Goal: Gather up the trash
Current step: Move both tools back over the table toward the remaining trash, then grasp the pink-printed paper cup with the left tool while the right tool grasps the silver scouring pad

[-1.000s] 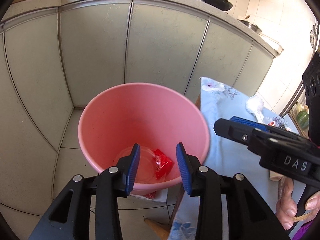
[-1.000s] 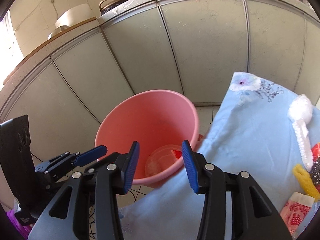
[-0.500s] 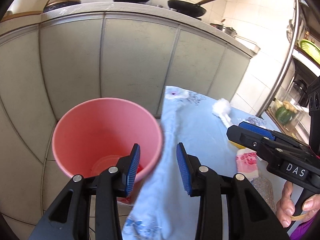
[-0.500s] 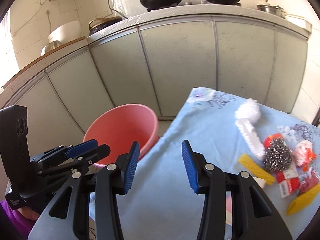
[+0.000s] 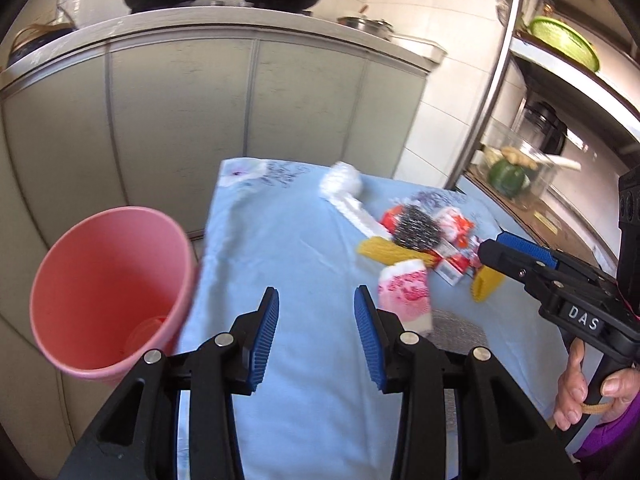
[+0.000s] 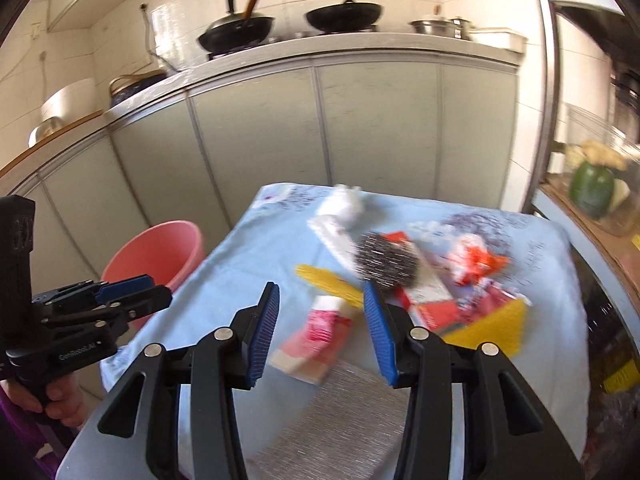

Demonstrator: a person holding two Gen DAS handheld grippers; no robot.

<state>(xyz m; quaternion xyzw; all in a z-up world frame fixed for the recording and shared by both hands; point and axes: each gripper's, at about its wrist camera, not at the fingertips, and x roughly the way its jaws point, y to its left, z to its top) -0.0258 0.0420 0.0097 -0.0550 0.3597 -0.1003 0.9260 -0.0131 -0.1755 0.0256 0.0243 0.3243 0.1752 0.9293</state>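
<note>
both grippers, left gripper and right gripper, hover empty with jaws spread over wrappers littering the blue tablecloth; the pink bucket waits beside the table's edge for easy drops.

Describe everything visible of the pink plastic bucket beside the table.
The pink plastic bucket is a round, smooth-walled tub, wider at the rim than at the base, standing upright and open on the tiled floor. It sits off the left edge of the table, where the light blue tablecloth hangs against or just beside its rim. At the bottom lie what look like a clear plastic item and a scrap of red. Neither gripper touches it. The right wrist view shows it in front of the grey cabinet doors.
</note>
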